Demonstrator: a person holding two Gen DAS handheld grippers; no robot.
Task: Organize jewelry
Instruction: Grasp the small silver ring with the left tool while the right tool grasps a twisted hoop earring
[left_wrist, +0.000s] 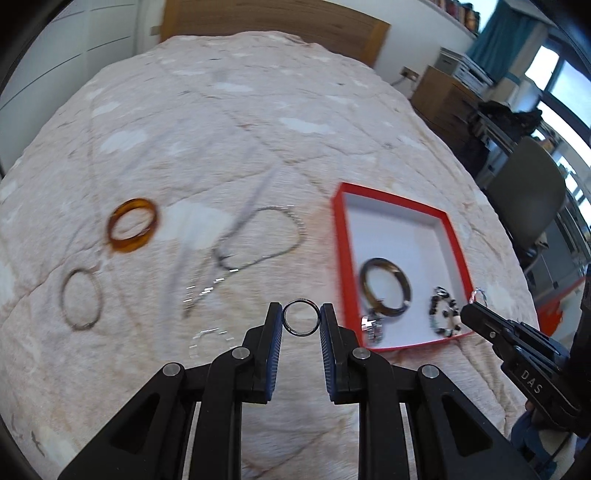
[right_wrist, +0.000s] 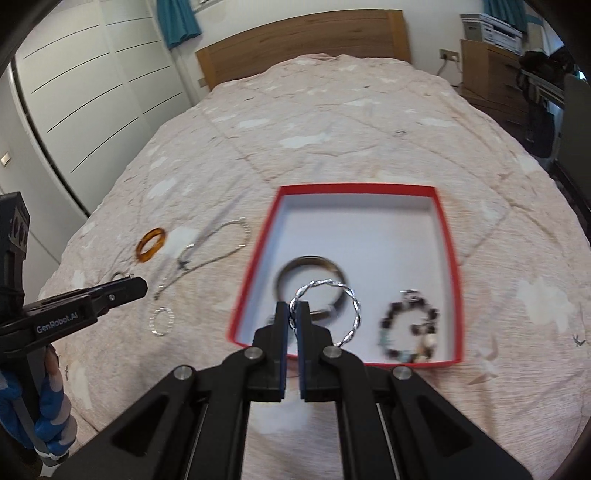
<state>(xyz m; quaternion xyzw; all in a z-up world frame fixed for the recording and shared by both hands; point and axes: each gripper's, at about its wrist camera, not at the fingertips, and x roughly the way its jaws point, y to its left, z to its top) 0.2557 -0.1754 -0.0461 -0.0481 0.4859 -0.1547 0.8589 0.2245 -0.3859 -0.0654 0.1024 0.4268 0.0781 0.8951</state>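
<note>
I have my left gripper (left_wrist: 301, 318) clamped on a small metal ring (left_wrist: 301, 318), up off the bedspread (left_wrist: 221, 110) just left of the red box (right_wrist: 448, 258). My right gripper (right_wrist: 294, 314) is pinched tight on a twisted silver hoop (right_wrist: 352, 306), hanging over the box's near half. Inside the box I see a dark bangle (right_wrist: 334, 267) and a beaded bracelet (right_wrist: 410, 332). An amber bangle (left_wrist: 133, 229) lies on the bedspread well left of the box.

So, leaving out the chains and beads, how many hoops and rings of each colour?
Amber: 1 (amber bangle)
Dark brown: 1 (dark bangle)
Silver: 4 (thin bangle, sparkly ring, twisted hoop, smooth ring)
Total: 6
</note>
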